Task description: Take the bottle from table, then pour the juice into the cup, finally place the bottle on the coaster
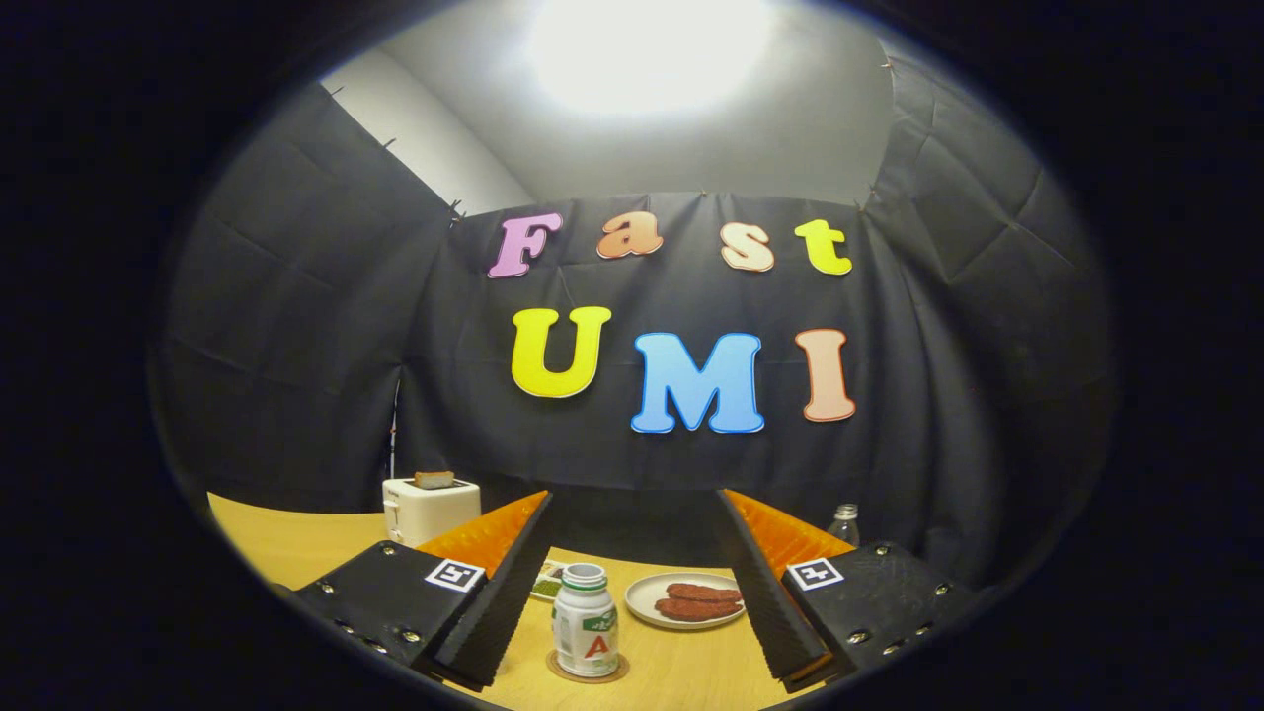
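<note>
The wooden table (296, 543) spreads smooth and honey-coloured under everything. Above it the gripper (632, 592) holds its 2 fingers wide apart, each a long wedge with a ribbed inner face, pressing on nothing. Beyond the left finger a boxy white toaster (430, 509) stands with a brown slice of toast (434, 479) poking from its slot. Between the fingers, beyond the bottle, sits a round pale plate (642, 602) carrying 2 flat reddish-brown patties (701, 600). The bottle (586, 632) stands upright between the fingers, nearer the left one: a small, squat white plastic cylinder, its mouth open and ringed in green, a printed label on its side. It rests on a thin round cork-like coaster (588, 675). Beyond the right finger a small clear glass bottle (844, 525) stands. A small flat printed card (548, 581) lies just behind the white bottle.
</note>
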Demonstrator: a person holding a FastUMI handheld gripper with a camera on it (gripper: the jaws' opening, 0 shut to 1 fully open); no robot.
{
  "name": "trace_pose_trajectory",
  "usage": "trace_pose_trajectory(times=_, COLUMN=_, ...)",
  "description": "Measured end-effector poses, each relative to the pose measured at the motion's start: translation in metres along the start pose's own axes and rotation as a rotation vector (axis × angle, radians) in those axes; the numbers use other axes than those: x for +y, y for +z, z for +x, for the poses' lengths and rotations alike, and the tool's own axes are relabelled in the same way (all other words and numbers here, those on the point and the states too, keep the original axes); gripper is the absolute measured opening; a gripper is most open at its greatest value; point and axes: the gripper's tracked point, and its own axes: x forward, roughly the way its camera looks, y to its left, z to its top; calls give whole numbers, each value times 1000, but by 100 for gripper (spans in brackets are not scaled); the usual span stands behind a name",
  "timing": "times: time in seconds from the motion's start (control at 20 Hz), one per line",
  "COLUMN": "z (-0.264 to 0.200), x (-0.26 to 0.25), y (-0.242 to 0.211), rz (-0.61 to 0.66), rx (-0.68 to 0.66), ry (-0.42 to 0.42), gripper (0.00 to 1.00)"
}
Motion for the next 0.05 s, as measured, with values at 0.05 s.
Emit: trace_pose_trajectory(times=0.05, z=-4, x=-11, y=-2, rz=-3, rx=3, ry=-13, gripper=96)
